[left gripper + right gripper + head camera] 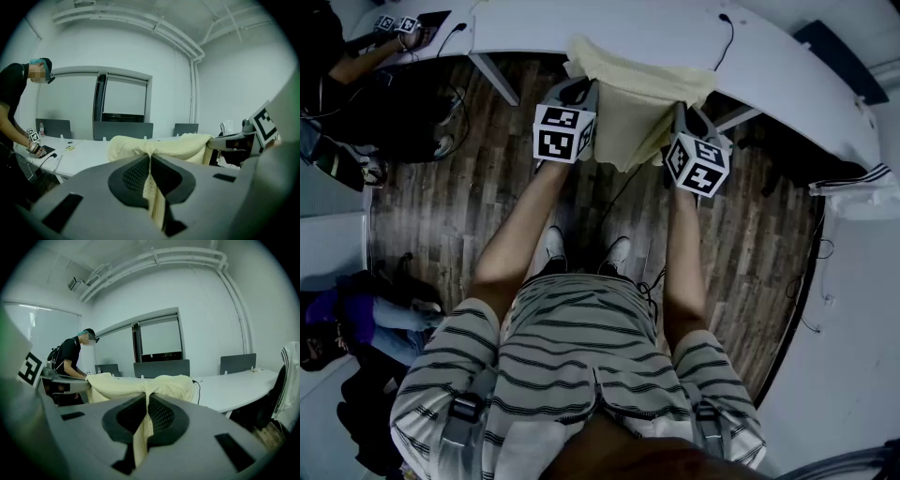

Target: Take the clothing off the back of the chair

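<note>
A pale yellow garment [639, 92] hangs spread between my two grippers, its far part resting on the edge of the white table [534, 28]. At the cloth's left corner my left gripper [581, 92] is shut on it, and the fabric is bunched between the dark pads [133, 174] in the left gripper view. My right gripper [682, 112] is shut on the right corner, where a fold of the garment [140, 432] runs down between the jaws. Each gripper view shows the garment [164, 145] stretched toward the other gripper [236, 140]. No chair back under the cloth is visible.
The curved white table runs across the back, with a black cable [727, 28] on it. Another person [337, 66] works at its far left end. A dark striped jacket [853, 178] hangs at the right. Bags [356, 328] lie on the wooden floor to the left.
</note>
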Tool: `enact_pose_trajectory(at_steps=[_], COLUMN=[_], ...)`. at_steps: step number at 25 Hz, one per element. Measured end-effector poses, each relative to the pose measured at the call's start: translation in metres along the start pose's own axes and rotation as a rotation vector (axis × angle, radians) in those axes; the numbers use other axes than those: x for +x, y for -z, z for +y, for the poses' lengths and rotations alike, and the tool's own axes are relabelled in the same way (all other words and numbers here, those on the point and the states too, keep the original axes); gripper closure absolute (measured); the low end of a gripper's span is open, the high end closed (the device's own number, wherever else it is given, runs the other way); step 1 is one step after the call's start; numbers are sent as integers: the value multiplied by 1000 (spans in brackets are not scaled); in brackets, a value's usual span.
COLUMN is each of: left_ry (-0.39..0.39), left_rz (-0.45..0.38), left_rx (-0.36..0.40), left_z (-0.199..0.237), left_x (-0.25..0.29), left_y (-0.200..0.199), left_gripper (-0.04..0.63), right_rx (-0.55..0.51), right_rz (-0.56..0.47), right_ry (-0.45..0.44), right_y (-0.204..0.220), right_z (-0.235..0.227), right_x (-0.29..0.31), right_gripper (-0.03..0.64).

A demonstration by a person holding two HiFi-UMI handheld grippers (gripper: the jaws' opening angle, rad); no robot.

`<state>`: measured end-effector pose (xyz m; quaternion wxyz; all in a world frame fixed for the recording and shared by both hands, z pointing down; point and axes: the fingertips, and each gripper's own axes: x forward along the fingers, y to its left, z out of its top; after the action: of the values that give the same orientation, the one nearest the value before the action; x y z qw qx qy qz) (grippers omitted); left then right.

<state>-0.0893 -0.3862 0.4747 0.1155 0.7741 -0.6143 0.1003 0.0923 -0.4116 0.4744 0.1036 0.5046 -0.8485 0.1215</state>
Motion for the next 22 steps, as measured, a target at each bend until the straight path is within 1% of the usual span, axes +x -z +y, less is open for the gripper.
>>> enact_pose_trajectory(at_steps=[22], left_ry=[0], left_rz=[-83], left_rx=[2], left_z=[-16], left_x=[-22], left_y=[-40], left_gripper=[561], right_rx=[-3], right_rz=[-82], right_ry=[-8], right_y=[-39], right_z=[-2], right_x=[-27], right_gripper=[592])
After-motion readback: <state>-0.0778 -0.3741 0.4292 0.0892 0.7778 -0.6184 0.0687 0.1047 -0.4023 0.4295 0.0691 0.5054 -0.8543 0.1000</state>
